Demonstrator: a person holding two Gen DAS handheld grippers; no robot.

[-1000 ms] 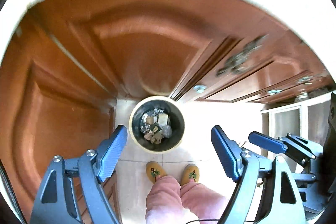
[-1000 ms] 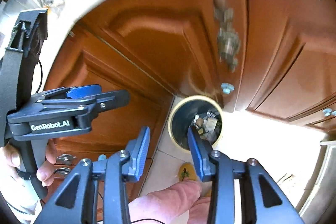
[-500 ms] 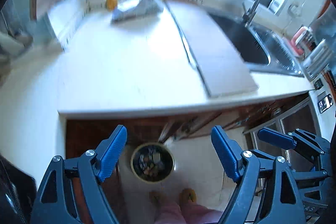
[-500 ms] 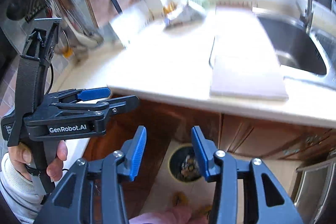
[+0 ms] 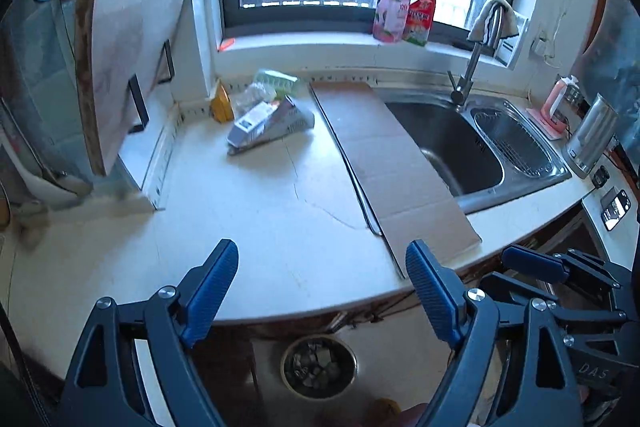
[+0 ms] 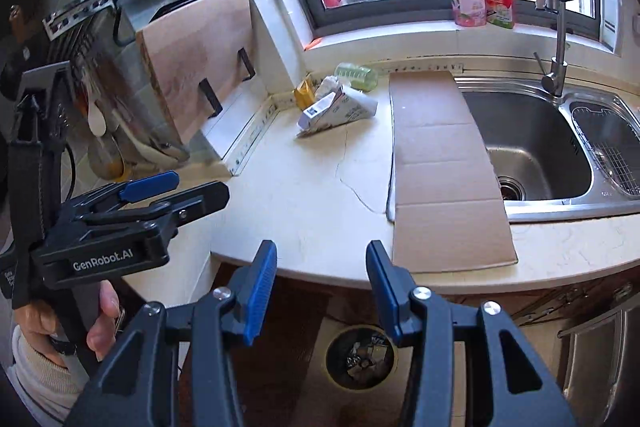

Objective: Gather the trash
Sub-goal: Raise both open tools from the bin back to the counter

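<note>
A heap of trash lies at the back of the white counter point(image 5: 248, 211): a flattened printed carton point(image 5: 266, 125) point(image 6: 336, 111), a yellow packet point(image 5: 221, 103) point(image 6: 304, 93), a green plastic bottle point(image 5: 278, 81) point(image 6: 356, 71) and crumpled clear wrap. A round bin point(image 5: 318, 365) point(image 6: 360, 355) with scraps in it stands on the floor below the counter edge. My left gripper point(image 5: 320, 291) is open and empty above the counter's front edge. My right gripper point(image 6: 320, 287) is open and empty, to the right of the left one.
A flat cardboard sheet point(image 5: 396, 171) point(image 6: 444, 171) lies beside the steel sink point(image 5: 460, 143) with its tap point(image 5: 476, 55). A cutting board point(image 5: 124, 67) leans in a rack at left. Two spray bottles point(image 5: 404, 7) stand on the windowsill. A steel kettle point(image 5: 592, 135) is at far right.
Both grippers have swung up from looking down at the bin and cabinet doors to facing the counter and window. Both stayed open and empty.
</note>
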